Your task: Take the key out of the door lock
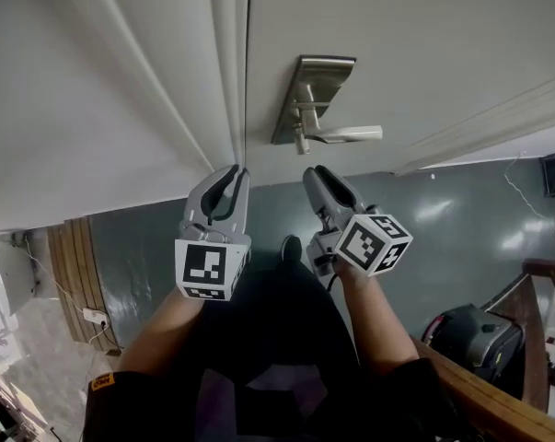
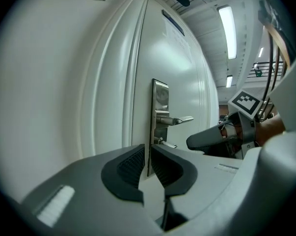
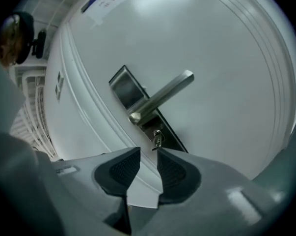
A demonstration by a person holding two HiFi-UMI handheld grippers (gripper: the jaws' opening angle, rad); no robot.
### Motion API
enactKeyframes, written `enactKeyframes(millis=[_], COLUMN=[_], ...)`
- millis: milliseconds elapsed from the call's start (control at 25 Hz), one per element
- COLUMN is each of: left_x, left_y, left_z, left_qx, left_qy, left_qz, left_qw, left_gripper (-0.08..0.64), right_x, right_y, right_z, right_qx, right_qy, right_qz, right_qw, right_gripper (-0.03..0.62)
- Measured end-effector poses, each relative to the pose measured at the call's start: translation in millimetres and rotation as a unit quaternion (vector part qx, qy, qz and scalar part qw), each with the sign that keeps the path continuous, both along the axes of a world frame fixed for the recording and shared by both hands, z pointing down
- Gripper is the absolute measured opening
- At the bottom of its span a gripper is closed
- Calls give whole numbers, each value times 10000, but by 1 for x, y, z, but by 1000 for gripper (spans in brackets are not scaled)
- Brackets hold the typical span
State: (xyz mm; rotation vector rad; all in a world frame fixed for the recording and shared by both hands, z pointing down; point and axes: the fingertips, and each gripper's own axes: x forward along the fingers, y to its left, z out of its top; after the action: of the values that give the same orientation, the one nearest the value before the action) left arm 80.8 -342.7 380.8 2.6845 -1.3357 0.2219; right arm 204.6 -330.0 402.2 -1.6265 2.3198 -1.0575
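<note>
Nearest in the head view are the person's two forearms, each holding a hand-held gripper level with the other in front of the door [image 1: 397,44].

Left hand-held gripper [image 1: 233,175]: its own view shows the jaws [image 2: 148,154] parted by a narrow slit only, with nothing between the pads. They are aimed at the door edge beside the plate [image 2: 160,95].

Right hand-held gripper [image 1: 316,175]: its own view shows the jaws [image 3: 148,154] clearly apart and empty. The key [image 3: 157,139] lies just beyond the tips, in line with the gap and clear of both pads.

The key is seated in the plate [image 3: 125,87], below the handle [image 3: 162,95].
- Right gripper view only: the holed head of the key, seen nearly end-on.
- Left gripper view only: the key [image 2: 166,143] in side profile. Its long axis stands out from the door face, shaft into the plate, head toward the hand-held grippers and tilted slightly down. This view also shows the right hand-held gripper's finger and marker cube from the side.
- Head view: the key cannot be told apart from the handle base. The handle [image 1: 351,134] points away from the door edge.

Farthest, the head view alone shows the grey floor [image 1: 461,228] under the door.
</note>
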Motion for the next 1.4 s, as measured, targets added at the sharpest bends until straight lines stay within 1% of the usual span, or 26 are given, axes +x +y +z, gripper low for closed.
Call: enactKeyframes(millis=[120, 200, 360, 520, 720, 960, 1040, 1160, 1400], left_x=[8, 13, 22, 29, 29, 24, 22, 21, 21], left_y=[-5, -6, -6, -6, 0, 9, 12, 11, 7], left_z=[1, 2, 5, 6, 2, 2, 1, 2, 7], left_qx=[-5, -34, -80, -104, -110, -194, -212, -207, -244], left_qy=[-37, -61, -122, -157, -161, -110, -103, -112, -125], left_qz=[-196, -313, -501, -667, -869, -1065, -1107, -1138, -1105], left_qw=[9998, 9995, 9986, 9976, 9960, 9941, 9936, 9932, 9935], left_gripper=[54, 52, 49, 46, 43, 38, 38, 37, 35], right_x=[6, 5, -3, -10, -20, -26, -26, -22, -21], right_y=[-15, -21, -32, -43, -50, -54, -53, -56, -57], right_z=[10, 15, 22, 22, 18, 11, 11, 15, 18], right_qx=[-255, -427, -688, -793, -911, -983, -1042, -1097, -1126], right_qy=[-637, -1088, -1992, -2609, -2977, -3216, -3285, -3358, -3675], right_qz=[-178, -327, -685, -1043, -1318, -1362, -1307, -1219, -1182], right_qw=[9975, 9926, 9751, 9564, 9411, 9318, 9296, 9276, 9156], right_gripper=[100, 108, 115, 115, 115, 106, 86, 29, 17])
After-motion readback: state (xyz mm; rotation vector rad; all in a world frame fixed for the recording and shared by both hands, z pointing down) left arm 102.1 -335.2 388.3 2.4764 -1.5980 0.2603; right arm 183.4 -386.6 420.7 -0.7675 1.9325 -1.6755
